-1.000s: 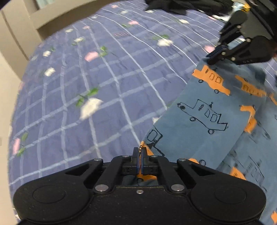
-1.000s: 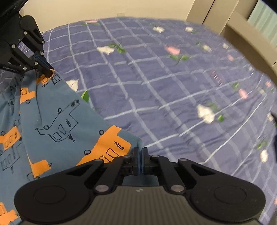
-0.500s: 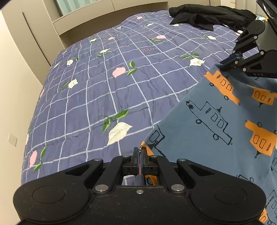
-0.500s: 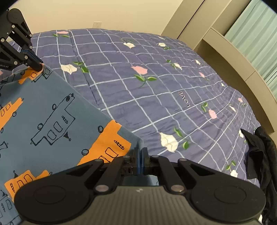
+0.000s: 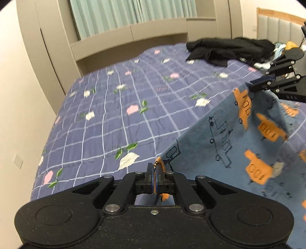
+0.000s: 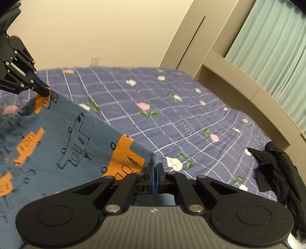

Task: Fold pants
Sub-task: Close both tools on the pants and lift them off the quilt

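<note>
Both tools risen since earlier — left tool [image 5: 155, 168] and right tool [image 6: 155, 169] each clenched on pants [image 5: 220, 145] edge, lifted off bed [image 5: 114, 118] — no fold laid yet.

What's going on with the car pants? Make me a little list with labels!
Pants: blue pants with orange and outlined car drawings, top edge stretched between the two tongs, the rest hanging down
Left tongs: left tongs shut on one corner of the pants
Right tongs: right tongs shut on the other corner
Underneath: bed with a purple checked flower quilt
Also on the bed: a heap of black clothes at the far side
Background: pale green curtain behind a beige ledge
Fold: not made yet
</note>
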Tool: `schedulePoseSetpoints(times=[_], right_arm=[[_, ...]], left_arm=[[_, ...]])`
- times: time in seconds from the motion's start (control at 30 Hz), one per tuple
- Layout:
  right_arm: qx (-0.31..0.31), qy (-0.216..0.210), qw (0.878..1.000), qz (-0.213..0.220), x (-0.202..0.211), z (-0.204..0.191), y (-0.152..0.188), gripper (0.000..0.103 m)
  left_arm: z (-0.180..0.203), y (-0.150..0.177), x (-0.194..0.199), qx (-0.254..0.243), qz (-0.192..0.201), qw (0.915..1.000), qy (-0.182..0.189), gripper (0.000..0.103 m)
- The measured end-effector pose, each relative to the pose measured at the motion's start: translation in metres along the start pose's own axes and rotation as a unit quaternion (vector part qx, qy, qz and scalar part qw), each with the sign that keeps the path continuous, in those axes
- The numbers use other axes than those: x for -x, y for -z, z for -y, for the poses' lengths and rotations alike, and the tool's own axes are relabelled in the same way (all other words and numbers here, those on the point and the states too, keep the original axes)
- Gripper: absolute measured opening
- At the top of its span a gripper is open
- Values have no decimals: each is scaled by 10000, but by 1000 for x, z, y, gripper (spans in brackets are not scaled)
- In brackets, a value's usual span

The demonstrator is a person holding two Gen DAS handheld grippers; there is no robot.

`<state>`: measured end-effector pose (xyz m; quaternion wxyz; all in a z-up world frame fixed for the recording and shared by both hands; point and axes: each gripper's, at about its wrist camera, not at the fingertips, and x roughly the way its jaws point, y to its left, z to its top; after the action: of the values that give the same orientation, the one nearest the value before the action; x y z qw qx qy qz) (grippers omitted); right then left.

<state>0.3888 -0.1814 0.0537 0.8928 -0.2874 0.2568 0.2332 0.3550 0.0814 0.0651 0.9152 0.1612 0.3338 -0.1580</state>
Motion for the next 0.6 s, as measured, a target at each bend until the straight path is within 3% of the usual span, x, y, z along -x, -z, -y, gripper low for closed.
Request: schedulePoseSetpoints(times=[0.4,0.5,0.6], right_arm=[[-212,177,9980,563,124,-35,42,2],[-315,164,9976,599,146,-47,59,2],[-386,157,9974,588,164,-62,78,2]], left_arm=[[47,39,96,-61,630,9977,221,0],[60,55,111,-169,669,9971,311,0],[75,73,119,-256,459,9977,418,0]])
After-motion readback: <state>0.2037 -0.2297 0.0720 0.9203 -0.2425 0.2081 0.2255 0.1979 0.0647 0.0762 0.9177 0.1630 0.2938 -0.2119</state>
